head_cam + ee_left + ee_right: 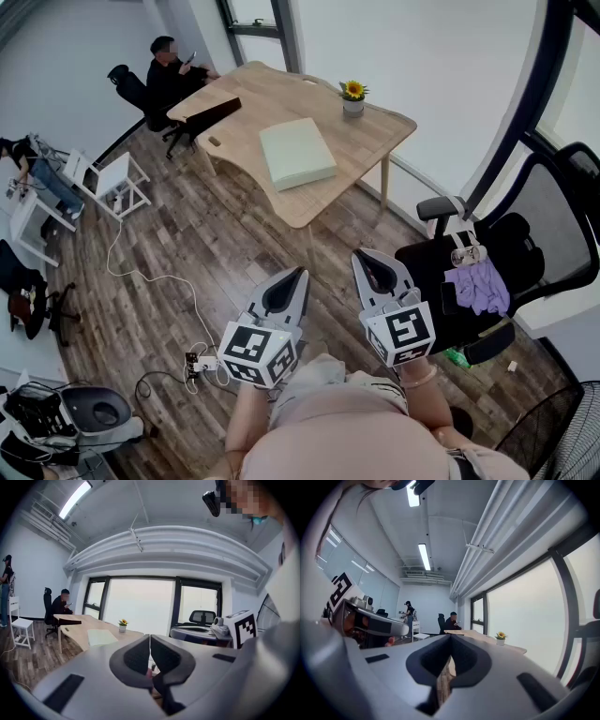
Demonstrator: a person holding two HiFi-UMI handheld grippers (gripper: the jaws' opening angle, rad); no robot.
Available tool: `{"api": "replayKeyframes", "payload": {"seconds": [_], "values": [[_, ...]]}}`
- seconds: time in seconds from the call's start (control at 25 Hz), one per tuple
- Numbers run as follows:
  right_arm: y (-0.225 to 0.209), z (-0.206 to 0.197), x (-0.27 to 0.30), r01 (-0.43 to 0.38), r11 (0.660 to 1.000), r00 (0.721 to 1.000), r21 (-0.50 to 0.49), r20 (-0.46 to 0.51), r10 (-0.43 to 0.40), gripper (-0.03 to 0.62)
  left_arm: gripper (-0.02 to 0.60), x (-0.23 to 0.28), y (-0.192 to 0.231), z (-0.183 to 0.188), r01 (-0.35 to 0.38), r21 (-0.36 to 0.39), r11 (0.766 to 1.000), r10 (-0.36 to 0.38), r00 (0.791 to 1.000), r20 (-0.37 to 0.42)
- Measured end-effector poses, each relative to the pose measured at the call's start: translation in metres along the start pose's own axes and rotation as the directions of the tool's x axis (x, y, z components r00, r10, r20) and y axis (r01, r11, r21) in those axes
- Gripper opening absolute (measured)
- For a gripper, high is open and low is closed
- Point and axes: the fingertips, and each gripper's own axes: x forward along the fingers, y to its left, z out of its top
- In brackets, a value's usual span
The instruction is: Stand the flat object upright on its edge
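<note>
A pale green flat rectangular pad (297,153) lies flat on the wooden table (251,103), well ahead of me. It shows small in the left gripper view as the pad (102,636). My left gripper (302,273) and right gripper (357,254) are held close to my body over the floor, far short of the table. Both are shut with nothing between the jaws. In the left gripper view the gripper (149,638) has its jaws pressed together. The right gripper (450,637) looks the same in its own view.
A small sunflower pot (353,97) and a dark flat item (208,114) are on the table. A person sits in a chair (169,80) at its far end. A black office chair (487,272) with purple cloth stands at my right. Cables and a power strip (199,364) lie on the floor.
</note>
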Motion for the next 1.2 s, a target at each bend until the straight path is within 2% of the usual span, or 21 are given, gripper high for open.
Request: {"api": "replayKeyframes", "payload": {"seconds": [0.28, 0.52, 0.92, 1.2], "values": [[0.005, -0.002, 0.034, 0.008, 1.0, 1.0, 0.025, 0.002, -0.008, 0.0, 0.012, 0.016, 0.034, 0.001, 0.013, -0.002, 1.0, -0.013, 1.0, -0.013], [0.011, 0.001, 0.069, -0.02, 0.997, 1.0, 0.079, -0.004, 0.02, 0.0, 0.012, 0.03, 0.071, 0.006, 0.034, -0.008, 0.999, -0.034, 0.999, -0.022], [0.006, 0.003, 0.112, 0.05, 0.998, 0.999, 0.045, -0.02, -0.049, 0.0, 0.012, 0.044, 0.114, 0.015, 0.072, 0.0, 0.997, -0.072, 0.997, -0.021], [-0.001, -0.002, 0.134, 0.085, 0.996, 0.996, 0.017, -0.041, -0.084, 0.0, 0.012, 0.057, 0.133, 0.011, 0.086, -0.023, 0.996, -0.086, 0.996, -0.031]]}}
